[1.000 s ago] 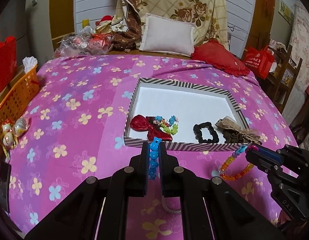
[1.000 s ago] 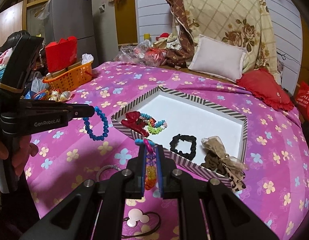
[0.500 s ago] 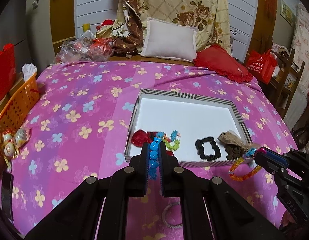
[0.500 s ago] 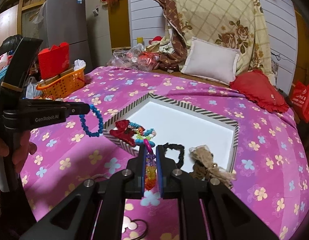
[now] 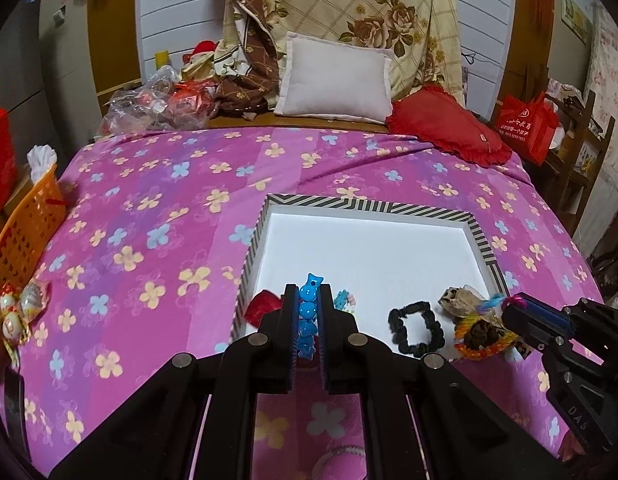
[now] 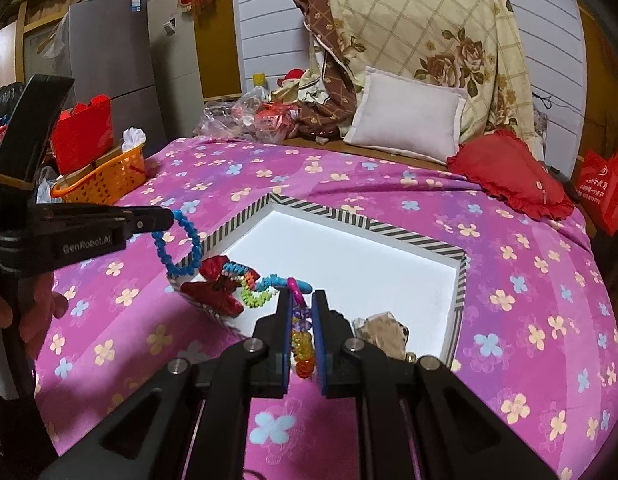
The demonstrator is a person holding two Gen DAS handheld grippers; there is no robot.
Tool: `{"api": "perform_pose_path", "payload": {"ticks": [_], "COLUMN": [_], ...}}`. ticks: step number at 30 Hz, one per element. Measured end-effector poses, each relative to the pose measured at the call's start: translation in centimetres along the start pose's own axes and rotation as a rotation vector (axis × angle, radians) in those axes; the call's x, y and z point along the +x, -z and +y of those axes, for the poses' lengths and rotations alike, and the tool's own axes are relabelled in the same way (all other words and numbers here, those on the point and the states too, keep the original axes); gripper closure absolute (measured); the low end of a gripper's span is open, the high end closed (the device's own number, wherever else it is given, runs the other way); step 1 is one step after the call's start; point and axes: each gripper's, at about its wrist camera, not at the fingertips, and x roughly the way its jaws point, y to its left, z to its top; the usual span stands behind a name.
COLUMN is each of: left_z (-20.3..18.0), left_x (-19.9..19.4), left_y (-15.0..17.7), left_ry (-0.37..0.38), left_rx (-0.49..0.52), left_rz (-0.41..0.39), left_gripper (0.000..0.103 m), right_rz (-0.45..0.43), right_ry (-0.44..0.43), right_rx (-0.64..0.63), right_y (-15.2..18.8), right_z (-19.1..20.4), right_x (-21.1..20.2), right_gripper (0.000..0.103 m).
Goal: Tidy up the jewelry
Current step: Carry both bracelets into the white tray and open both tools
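Note:
A white tray with a striped rim (image 5: 369,205) (image 6: 373,228) lies on the pink flowered bedspread. In it are a red bow (image 6: 213,292), a multicoloured coil bracelet (image 6: 253,284), a black scrunchie (image 5: 415,330) and a brown bow (image 5: 461,298) (image 6: 383,330). My left gripper (image 5: 309,292) (image 6: 171,218) is shut on a blue bead bracelet (image 5: 309,320) (image 6: 177,248), held above the tray's near left corner. My right gripper (image 6: 301,300) (image 5: 509,306) is shut on a multicoloured bead bracelet (image 6: 302,344) (image 5: 483,340), held above the tray's near right edge.
An orange basket (image 5: 23,224) (image 6: 105,178) stands at the bed's left edge. A white pillow (image 5: 335,80), a red cushion (image 5: 445,126) and plastic bags (image 5: 157,100) lie at the far end. A ring-shaped bracelet (image 5: 341,458) lies on the bedspread under my left gripper.
Both grippers have risen and moved forward over the tray's near edge, each still holding its bracelet. The tray's contents have not moved.

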Motion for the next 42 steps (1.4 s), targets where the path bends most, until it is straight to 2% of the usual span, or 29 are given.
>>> {"api": "perform_pose_path", "payload": {"ticks": [17, 24, 30, 36, 38, 41, 42], "left_z": [-0.2, -0.7, -1.2, -1.6, -1.7, -1.7, -1.6], "left_x": [4.4, 6.6, 9.1, 10.9, 11.2, 11.1, 11.1], "left_y": [-0.3, -0.3, 1.0, 2.3, 2.4, 2.6, 2.6], "left_ry": [0.004, 0.018, 0.002, -0.009, -0.018, -0.026, -0.023], "left_rx": [-0.016, -0.018, -0.005, 0.002, 0.013, 0.01, 0.001], "left_rz": [0.061, 0.093, 0.133, 0.168, 0.175, 0.168, 0.169], "left_gripper": [0.103, 0.103, 0.103, 0.103, 0.103, 0.103, 0.103], "right_rz": [0.055, 0.117, 0.173, 0.189, 0.203, 0.191, 0.188], "right_ry": [-0.01, 0.015, 0.076, 0.094, 0.098, 0.115, 0.115], "right_rx": [0.027, 0.079, 0.139, 0.104, 0.097, 0.09, 0.098], "right_y": [-0.3, 0.8, 2.4, 3.2, 3.3, 3.2, 3.2], "right_z": [-1.8, -3.8, -6.1, -5.8, -5.6, -5.3, -5.3], "right_x": [4.3, 7.4, 9.7, 10.2, 10.4, 10.0, 9.7], "right_gripper": [0.094, 0.094, 0.094, 0.094, 0.091, 0.079, 0.072]}}
